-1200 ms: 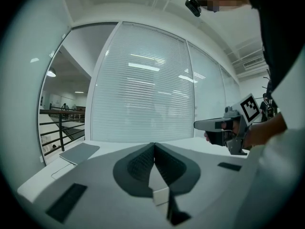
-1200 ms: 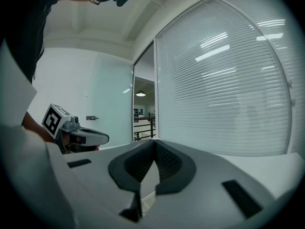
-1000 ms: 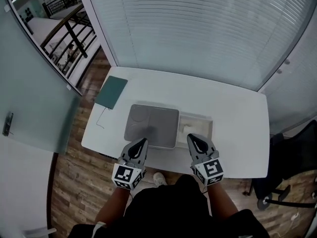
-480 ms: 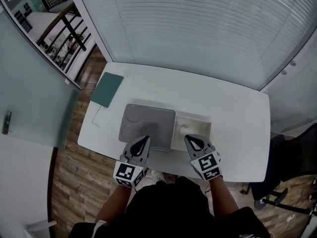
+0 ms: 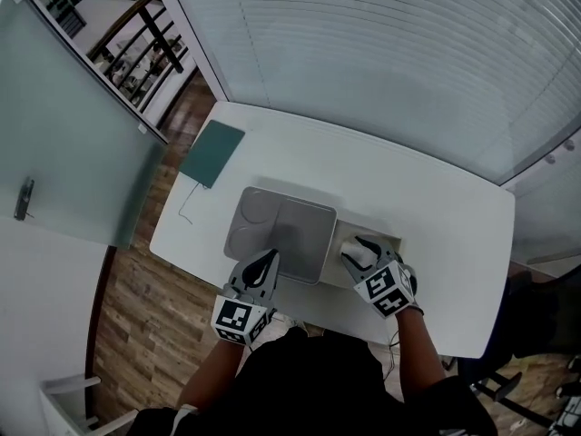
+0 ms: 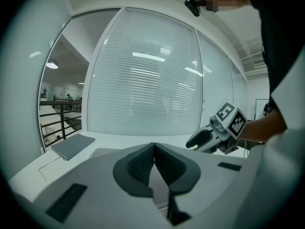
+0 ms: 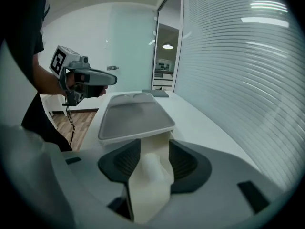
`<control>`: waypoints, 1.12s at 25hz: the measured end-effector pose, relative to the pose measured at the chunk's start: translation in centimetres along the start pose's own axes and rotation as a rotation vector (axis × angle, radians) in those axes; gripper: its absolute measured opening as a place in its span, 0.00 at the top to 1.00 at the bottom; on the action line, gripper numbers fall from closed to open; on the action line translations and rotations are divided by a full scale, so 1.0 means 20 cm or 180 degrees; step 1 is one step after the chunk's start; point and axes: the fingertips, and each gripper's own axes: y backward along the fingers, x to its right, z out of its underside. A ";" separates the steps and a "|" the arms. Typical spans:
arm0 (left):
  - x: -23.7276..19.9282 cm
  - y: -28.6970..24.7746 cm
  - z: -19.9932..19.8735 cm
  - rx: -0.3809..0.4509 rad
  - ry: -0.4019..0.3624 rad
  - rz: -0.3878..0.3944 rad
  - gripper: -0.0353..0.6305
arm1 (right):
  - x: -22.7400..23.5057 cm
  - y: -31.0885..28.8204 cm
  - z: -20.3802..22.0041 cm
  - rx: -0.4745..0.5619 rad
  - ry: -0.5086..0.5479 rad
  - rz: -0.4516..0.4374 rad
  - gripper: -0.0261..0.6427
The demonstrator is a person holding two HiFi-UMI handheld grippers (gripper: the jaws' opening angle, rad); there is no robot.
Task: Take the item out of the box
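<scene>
The white item (image 7: 150, 175) in the box (image 5: 391, 242) is framed lengthwise between the right tool's (image 5: 356, 247) opening jaws, ungripped; the left tool (image 6: 153, 149) is clenched empty.

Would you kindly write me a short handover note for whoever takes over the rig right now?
Left gripper: shut, empty, over the near edge of the gray tray.
Right gripper: down in the white box, jaws opening, white item between them, not gripped.
Done: the approach.
Left to do: close on the item and lift it out of the box.
</scene>
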 end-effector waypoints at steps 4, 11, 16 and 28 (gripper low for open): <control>0.00 -0.04 -0.01 -0.0016 -0.0019 -0.0008 0.93 | 0.01 -0.10 0.07 -0.0355 0.0344 -0.0215 0.62; 0.02 -0.11 -0.02 -0.0031 -0.0055 -0.0012 0.93 | -0.03 -0.24 0.20 -0.0932 0.0991 -0.0531 0.56; 0.01 -0.14 -0.01 -0.0037 -0.0010 -0.0016 0.93 | -0.06 -0.29 0.21 -0.1030 0.1038 -0.0720 0.55; -0.02 -0.16 0.02 -0.0084 0.0052 -0.0023 0.93 | -0.13 -0.31 0.23 -0.1224 0.1126 -0.0987 0.68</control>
